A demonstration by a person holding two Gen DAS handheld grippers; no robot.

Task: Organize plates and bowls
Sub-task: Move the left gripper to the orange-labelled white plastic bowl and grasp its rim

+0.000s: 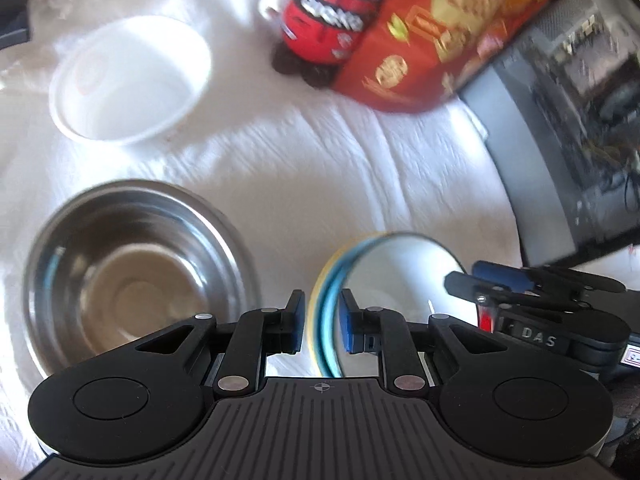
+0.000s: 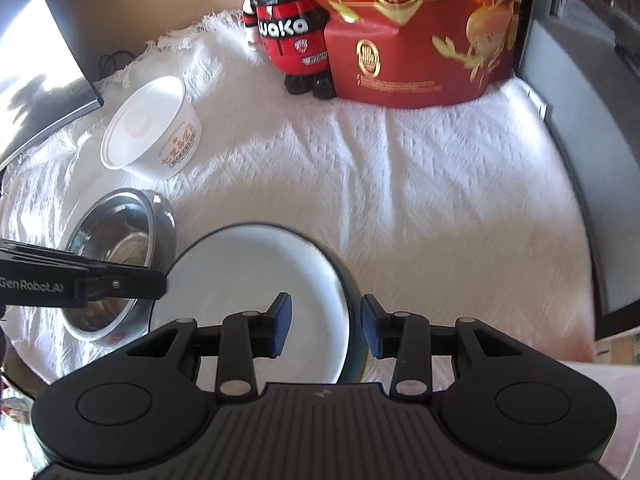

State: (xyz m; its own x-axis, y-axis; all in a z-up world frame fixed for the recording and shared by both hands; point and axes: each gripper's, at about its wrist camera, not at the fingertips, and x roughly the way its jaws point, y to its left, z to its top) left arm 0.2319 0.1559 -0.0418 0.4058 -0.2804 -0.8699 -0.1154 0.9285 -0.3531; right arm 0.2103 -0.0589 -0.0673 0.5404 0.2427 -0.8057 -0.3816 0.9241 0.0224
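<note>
A white bowl with a blue and yellow rim sits on the white cloth between both grippers. My left gripper has its jaws around the bowl's left rim, narrowly apart, seemingly pinching it. My right gripper straddles the bowl's right rim with a wide gap, open. A steel bowl sits left of it. A white paper bowl with red print stands farther back left.
A red-and-black bear figurine and a red gift box stand at the back. A dark monitor is at left, grey equipment at right. The white cloth covers the table.
</note>
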